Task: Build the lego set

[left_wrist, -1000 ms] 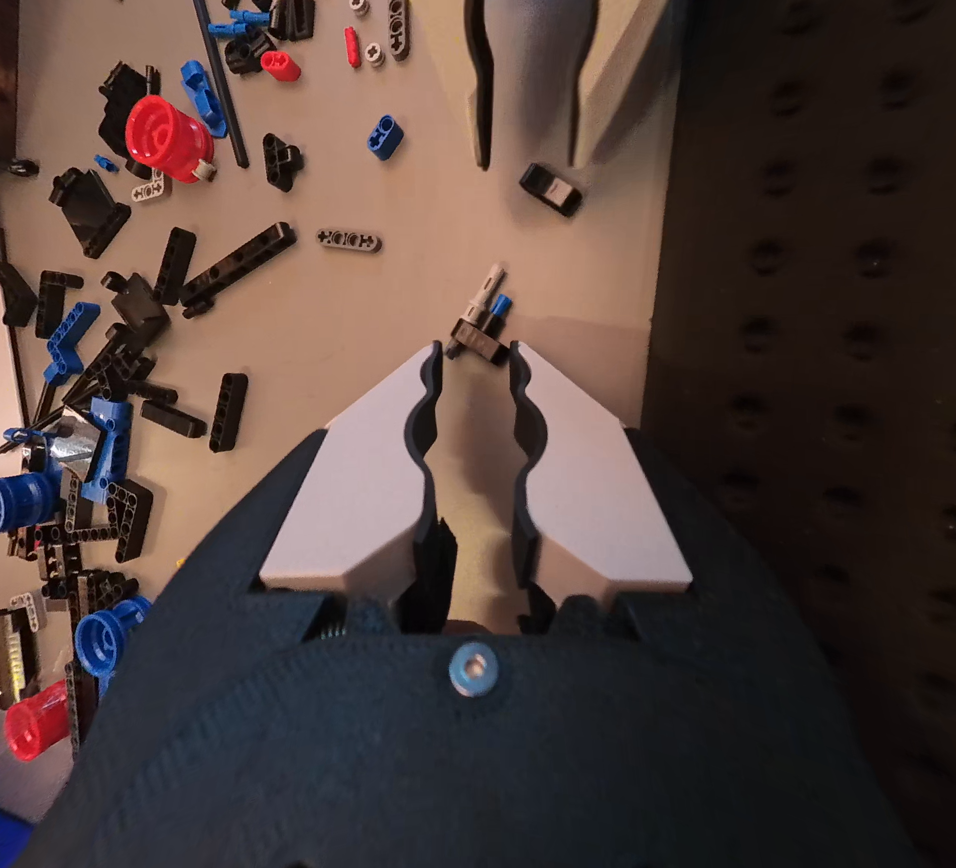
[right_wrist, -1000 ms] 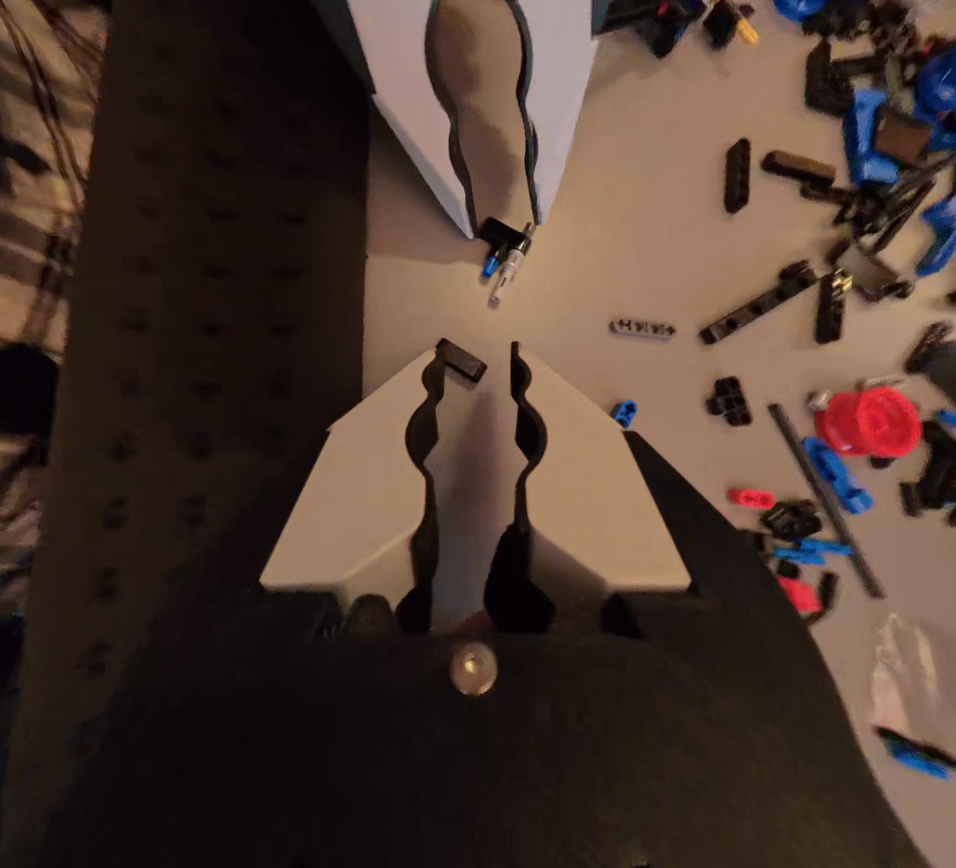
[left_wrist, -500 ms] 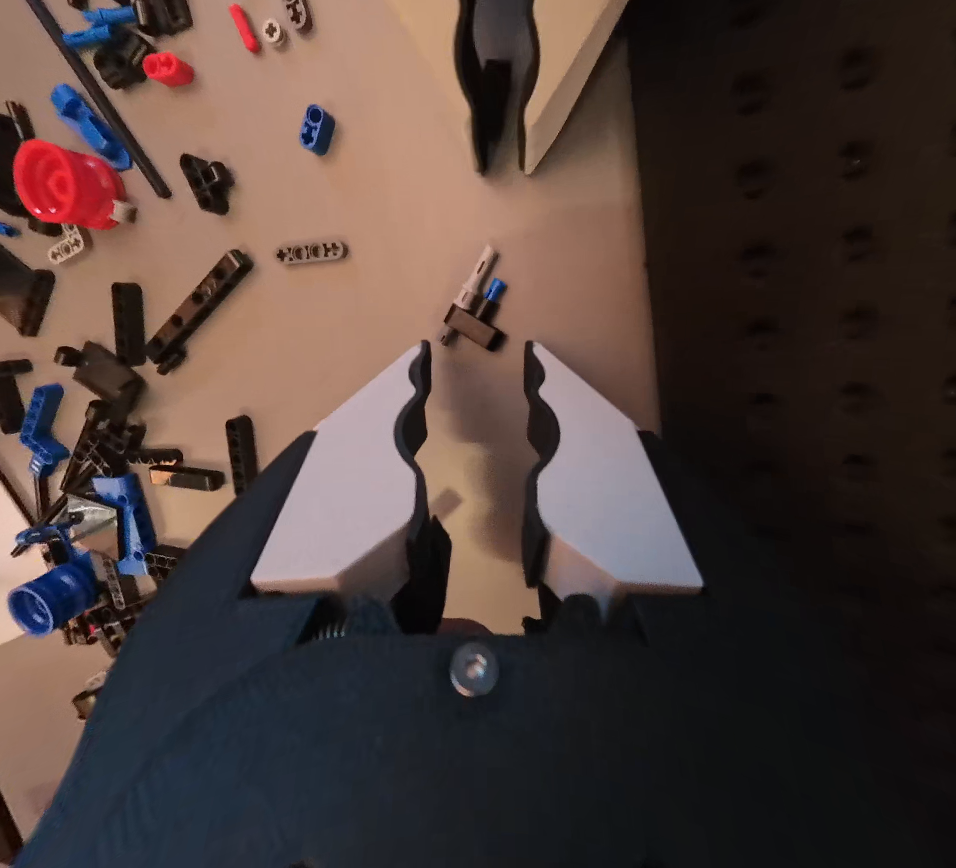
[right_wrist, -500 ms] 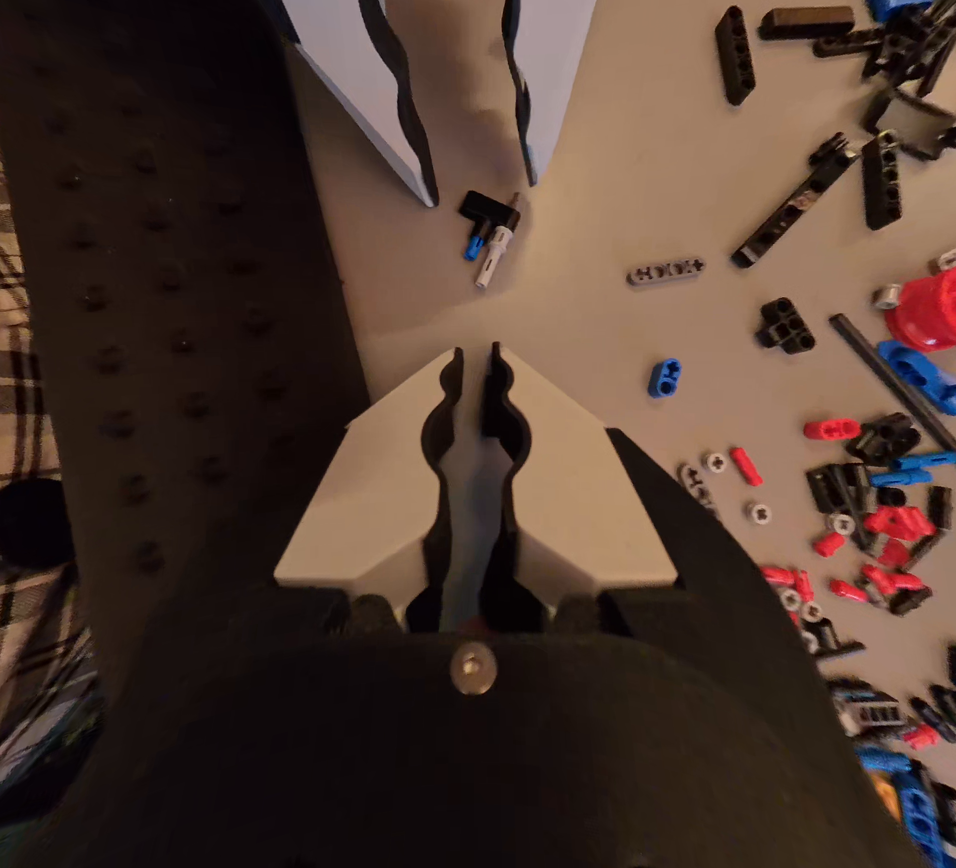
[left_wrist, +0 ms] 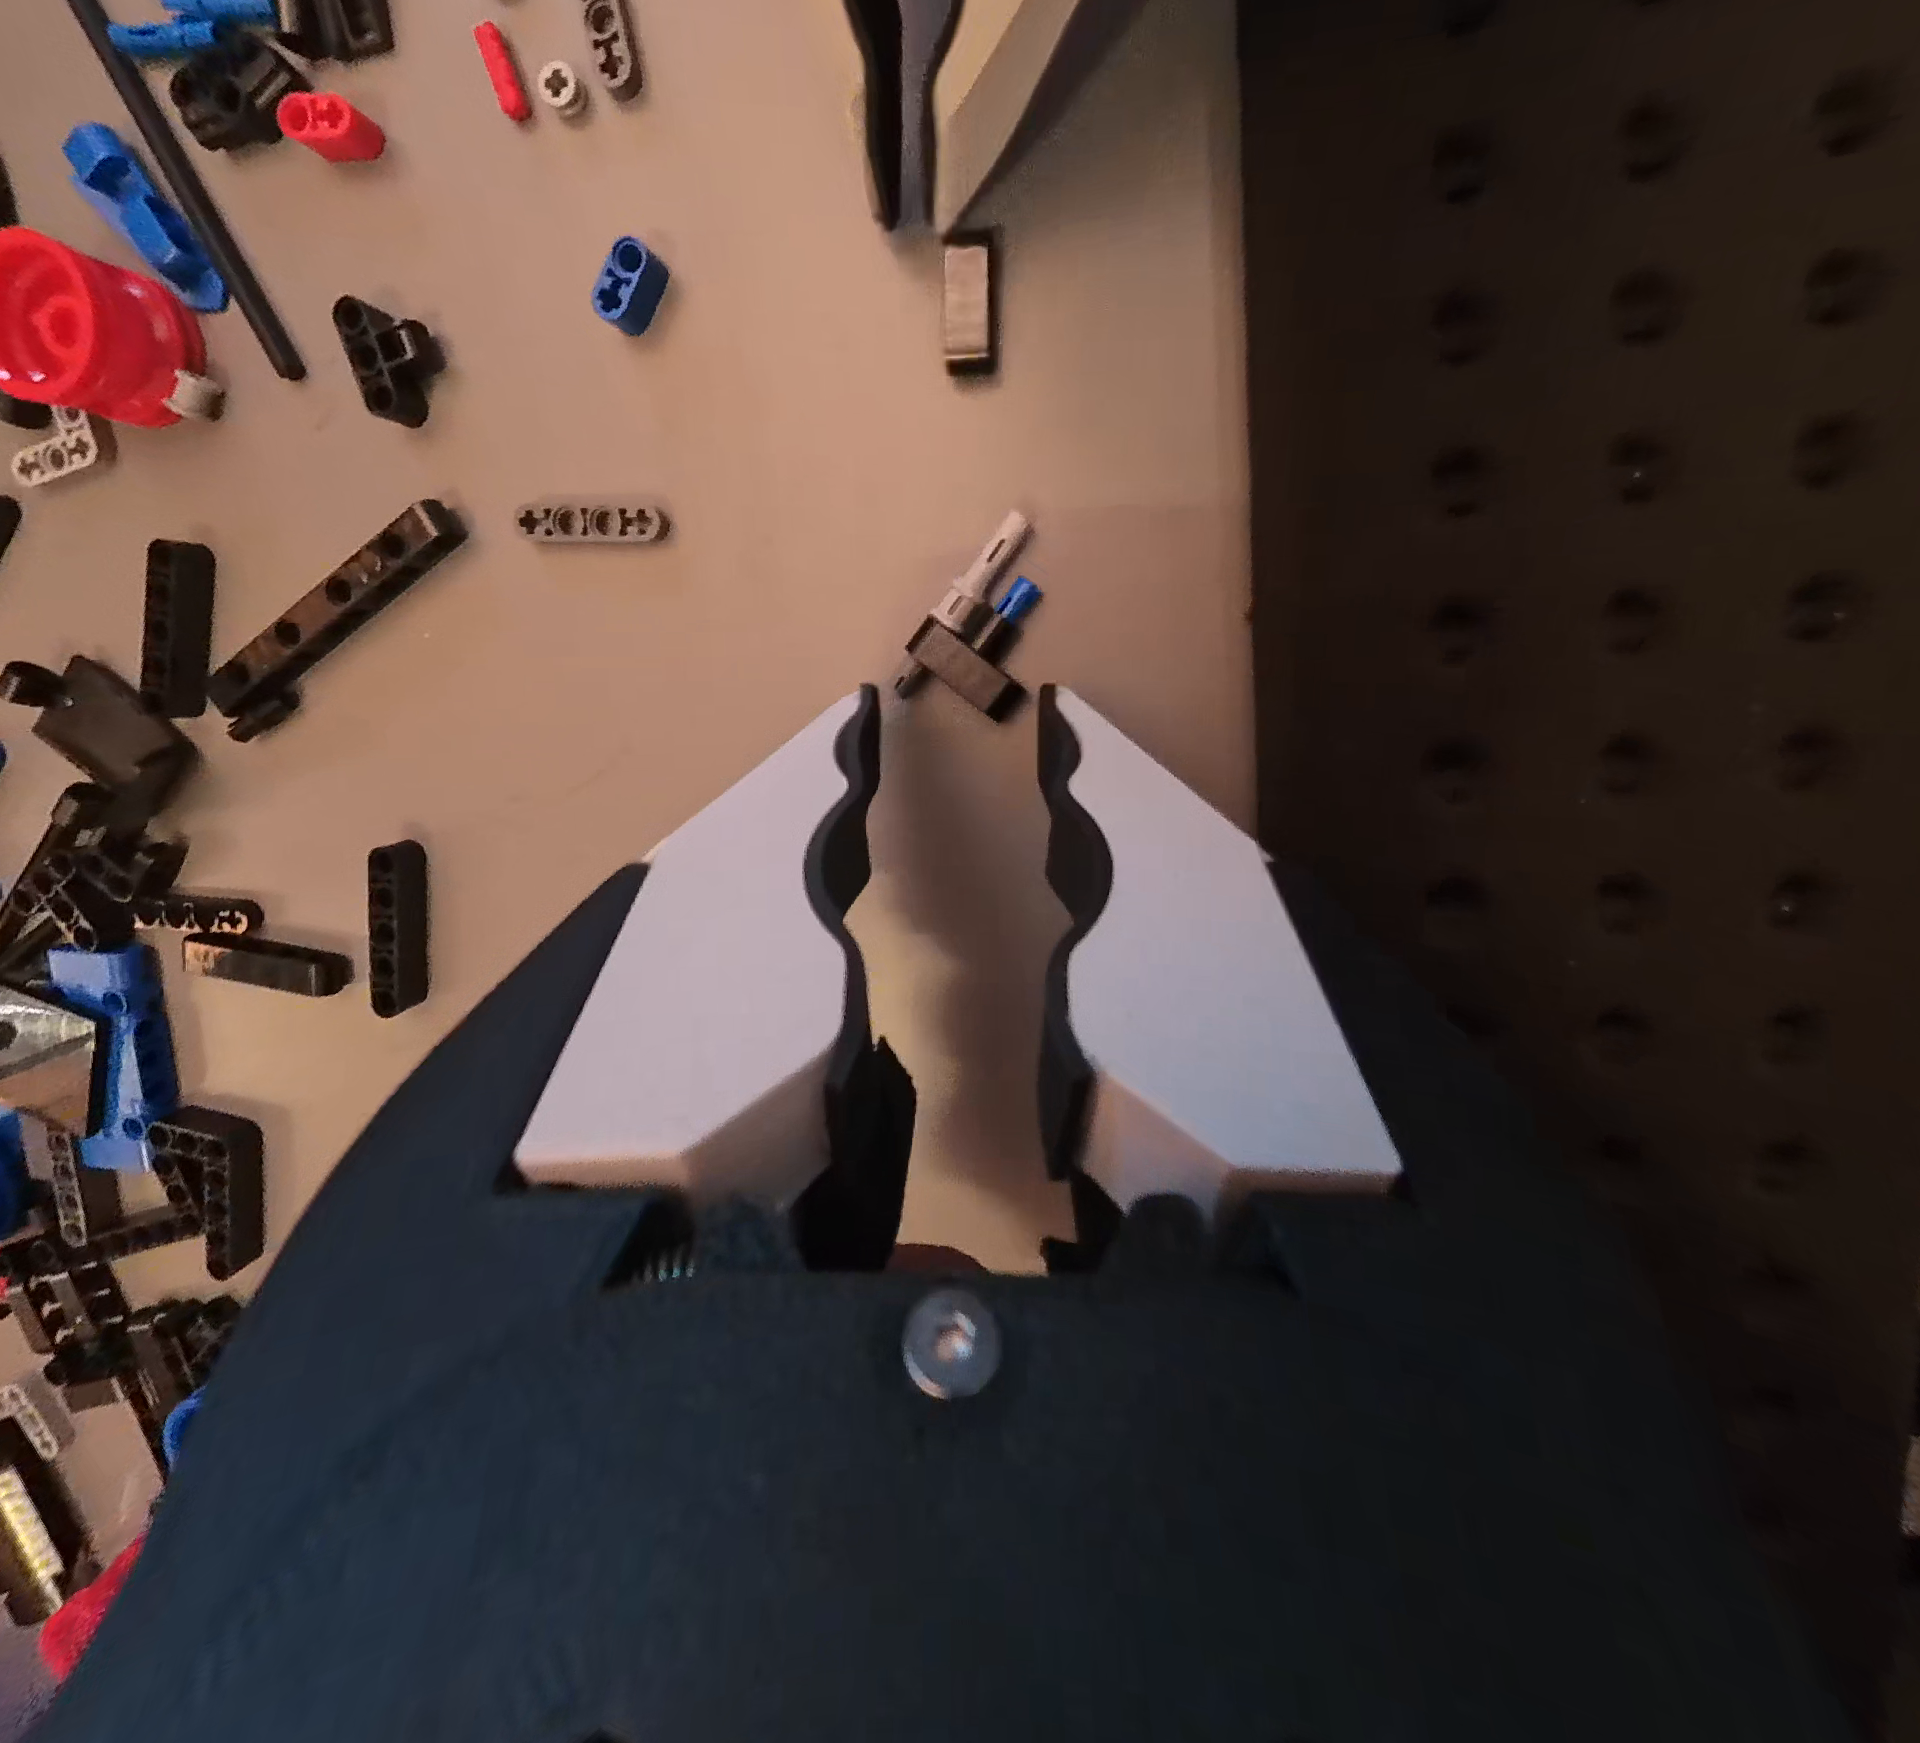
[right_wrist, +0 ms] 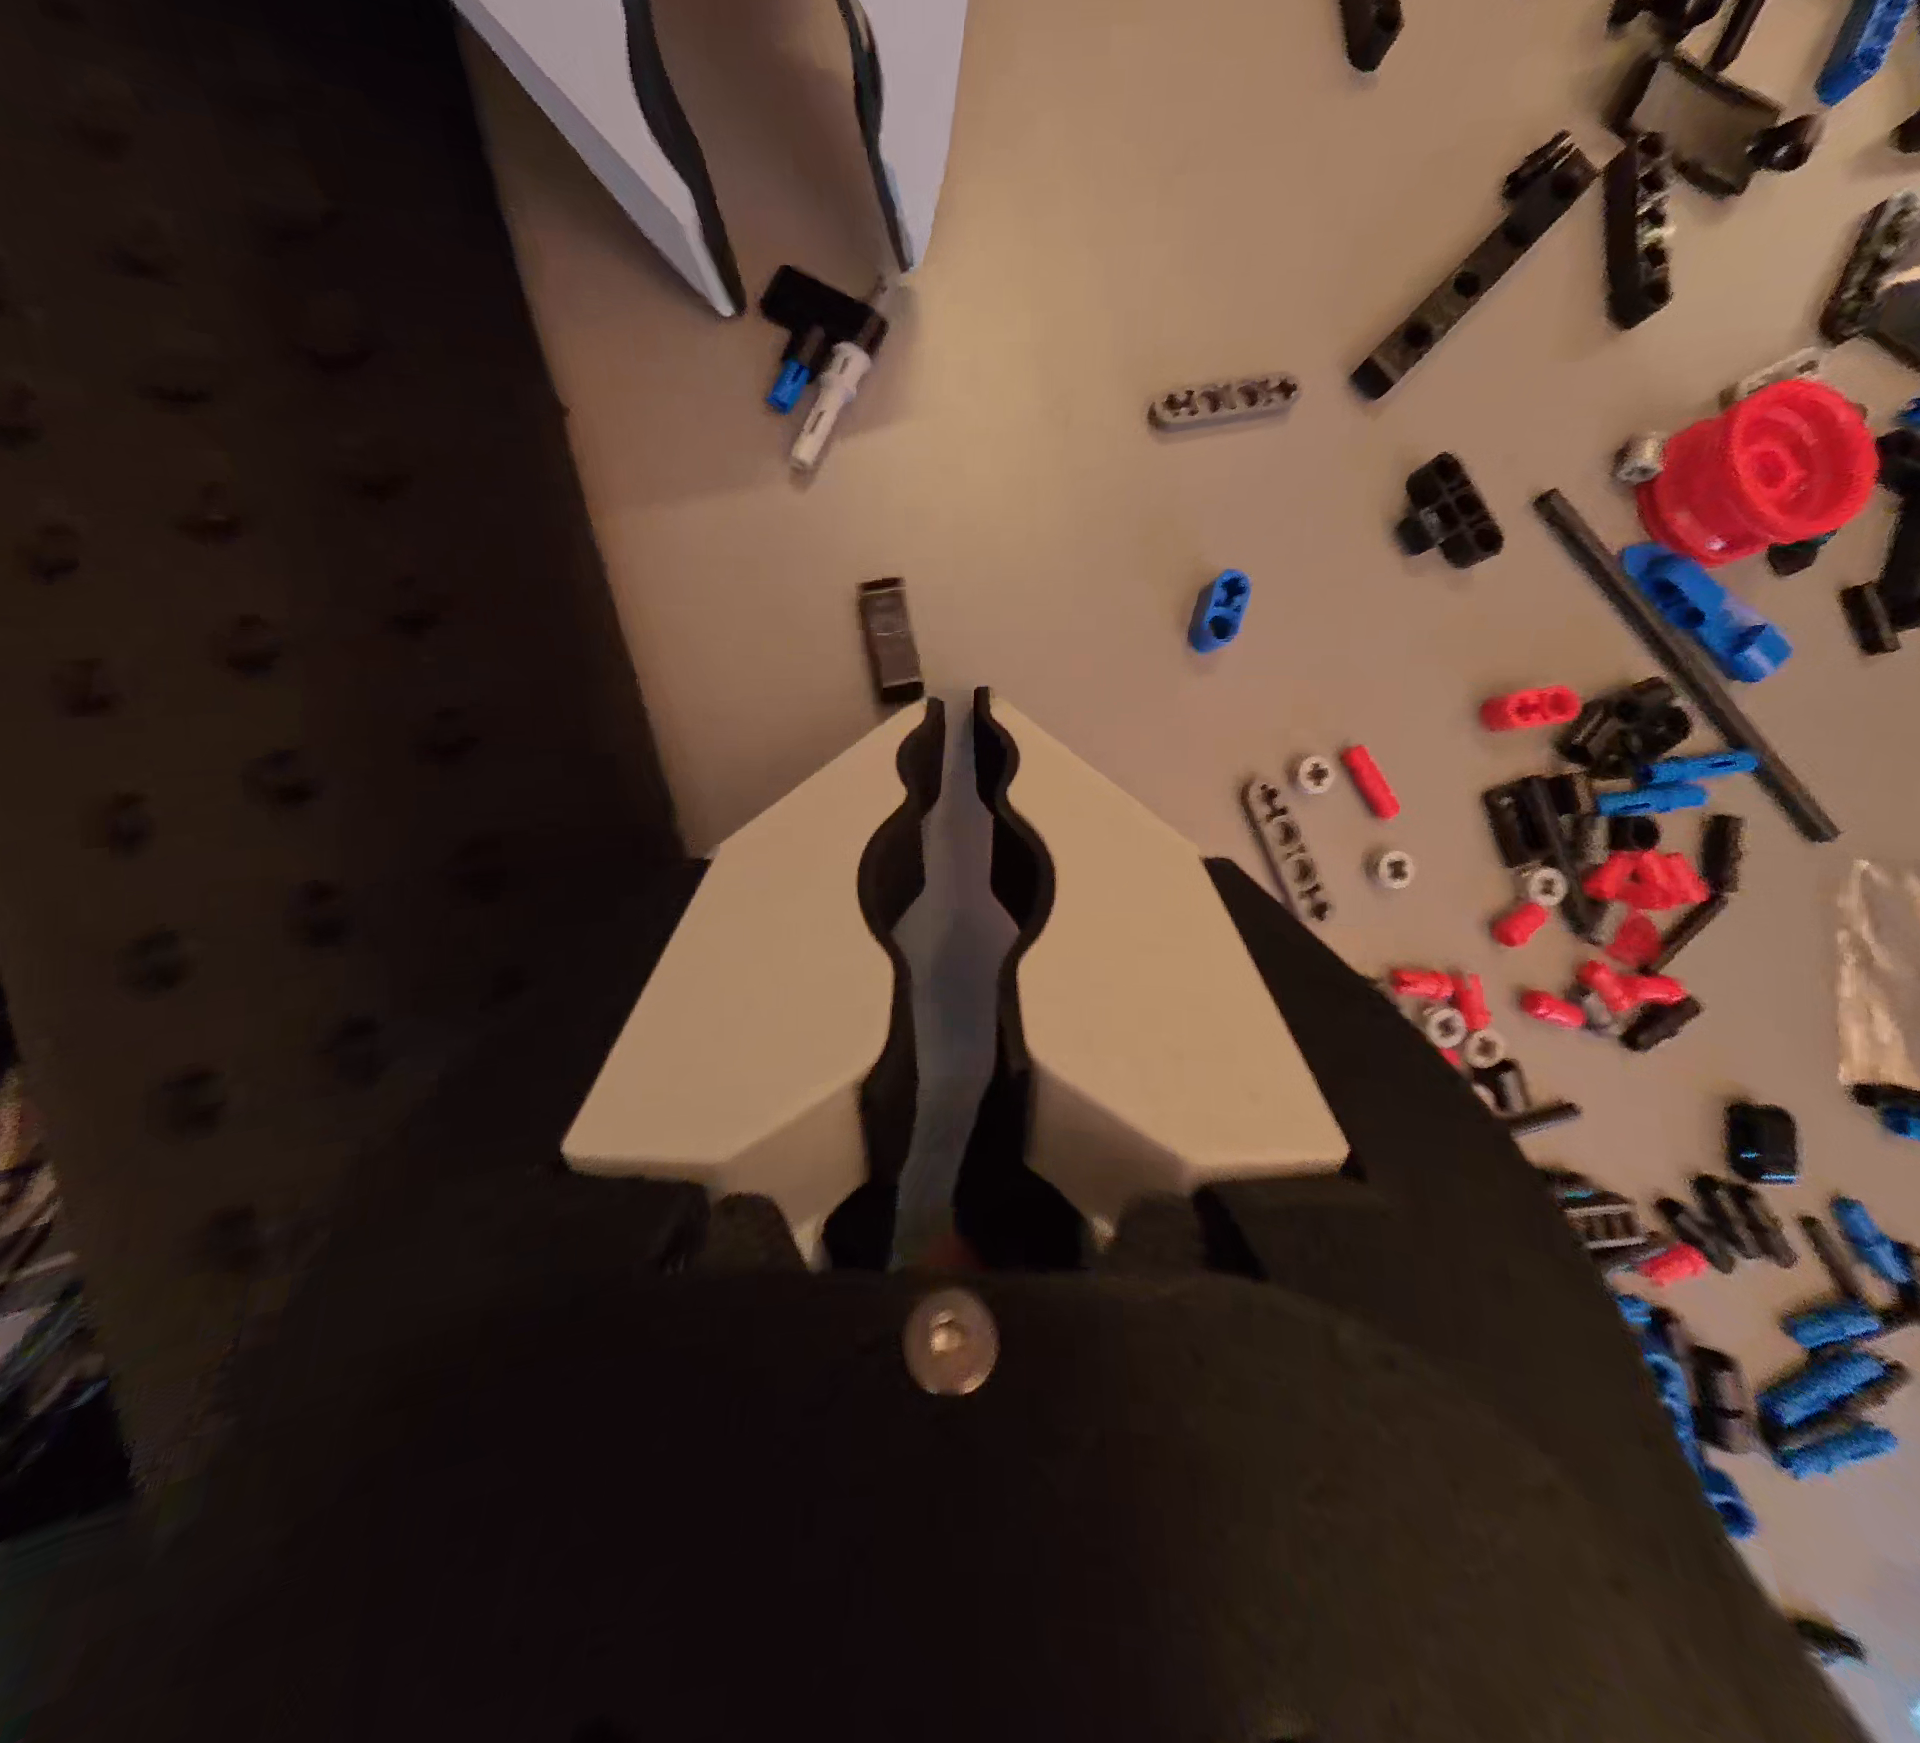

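Dropped since 0.5 s ago: 1 black brick [right_wrist: 890,640] lies by right gripper [right_wrist: 958,701], jaws seemingly together; left gripper [left_wrist: 956,701] jaws apart.

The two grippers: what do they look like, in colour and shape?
The left gripper and the right gripper look alike: a dark, rounded body with a silver screw at its centre, and two pale grey wedge-shaped jaws lined inside with wavy black pads. No cables or sleeves show.

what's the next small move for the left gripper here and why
Probably ease the left gripper forward and close on the small black connector with grey and blue pins. Its jaws are open with that piece lying just ahead; the right gripper is shut and empty beside a small black block.
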Available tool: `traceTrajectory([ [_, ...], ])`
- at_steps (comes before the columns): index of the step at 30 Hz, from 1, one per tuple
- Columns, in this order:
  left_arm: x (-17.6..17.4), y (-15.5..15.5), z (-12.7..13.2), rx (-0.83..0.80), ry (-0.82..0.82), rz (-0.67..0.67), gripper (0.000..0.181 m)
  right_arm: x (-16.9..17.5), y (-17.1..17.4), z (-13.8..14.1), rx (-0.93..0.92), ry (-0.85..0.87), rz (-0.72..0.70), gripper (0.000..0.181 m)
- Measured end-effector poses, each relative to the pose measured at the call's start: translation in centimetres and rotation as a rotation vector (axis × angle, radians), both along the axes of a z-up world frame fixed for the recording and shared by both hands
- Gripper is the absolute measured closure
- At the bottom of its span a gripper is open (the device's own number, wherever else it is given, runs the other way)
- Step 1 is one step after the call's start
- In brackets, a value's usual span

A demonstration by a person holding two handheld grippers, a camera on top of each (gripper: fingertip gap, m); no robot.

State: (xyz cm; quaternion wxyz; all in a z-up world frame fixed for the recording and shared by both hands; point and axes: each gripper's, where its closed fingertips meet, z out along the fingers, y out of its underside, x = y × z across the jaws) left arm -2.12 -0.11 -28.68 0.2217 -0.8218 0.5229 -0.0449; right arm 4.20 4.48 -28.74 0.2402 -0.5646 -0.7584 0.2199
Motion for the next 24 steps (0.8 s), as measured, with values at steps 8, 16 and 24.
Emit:
traceTrajectory([
  [8, -0.9, 0.0, 0.3, 0.034, 0.025, -0.021, 0.147, -0.4, 0.2, 1.1, -0.054, 0.019, -0.051, 0.17],
  [16, -0.7, 0.9, 0.4, 0.042, 0.033, -0.048, 0.146, -0.5, 0.0, 0.3, -0.057, 0.003, -0.077, 0.173],
  [24, -0.9, 0.6, 0.4, 0.047, 0.023, -0.065, 0.139, -2.1, 0.0, 1.0, -0.064, 0.038, 0.006, 0.163],
])
